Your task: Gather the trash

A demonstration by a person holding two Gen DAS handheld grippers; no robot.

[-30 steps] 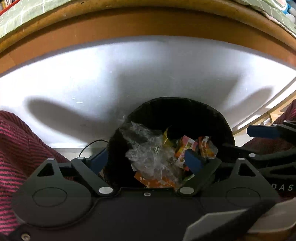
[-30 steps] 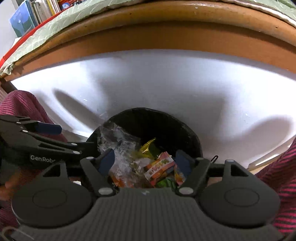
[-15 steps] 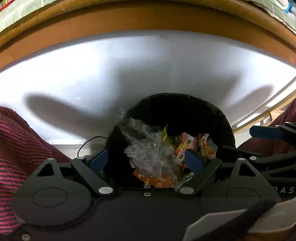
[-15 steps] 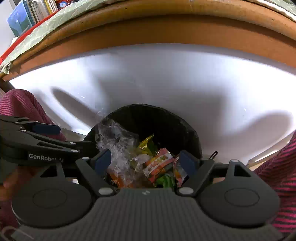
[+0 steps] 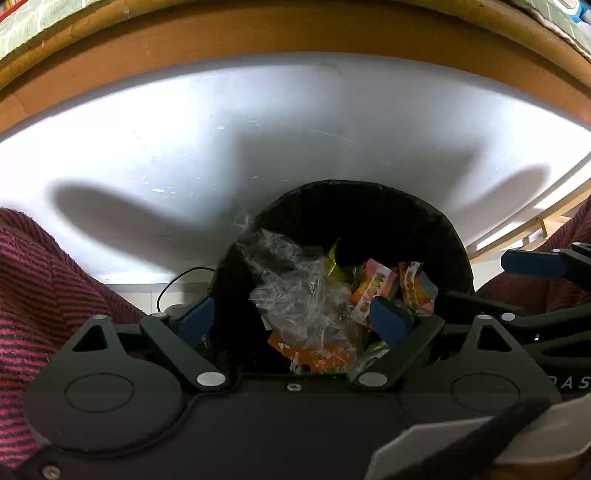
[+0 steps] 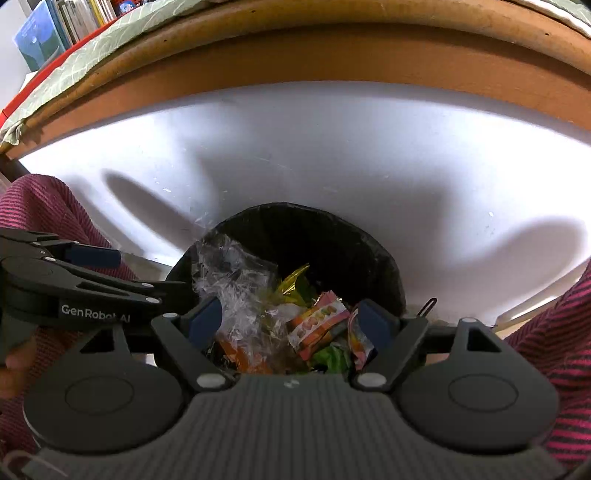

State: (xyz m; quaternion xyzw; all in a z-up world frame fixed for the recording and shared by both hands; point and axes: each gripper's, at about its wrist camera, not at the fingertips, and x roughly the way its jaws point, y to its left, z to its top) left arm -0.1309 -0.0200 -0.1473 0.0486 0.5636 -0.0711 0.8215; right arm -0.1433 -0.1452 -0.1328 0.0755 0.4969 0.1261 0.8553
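A black-lined trash bin (image 5: 369,221) (image 6: 325,236) stands on the floor right below both grippers. It holds crumpled clear plastic (image 5: 295,291) (image 6: 236,280) and several orange and green snack wrappers (image 5: 373,288) (image 6: 317,325). My left gripper (image 5: 291,317) hangs open over the bin's mouth with nothing between its blue-padded fingers. Open and empty too, my right gripper (image 6: 291,321) hovers over the same bin. Each gripper shows at the side of the other's view.
A white panel (image 5: 258,147) under a brown wooden edge (image 6: 295,51) rises behind the bin. The person's red-striped clothing (image 5: 33,288) (image 6: 554,354) flanks it on both sides. A thin black cable (image 5: 177,277) lies on the floor at the left. Books (image 6: 70,18) stand far left.
Both grippers have shifted slightly toward the bin, which now sits a little higher in each view. The trash in it has not moved.
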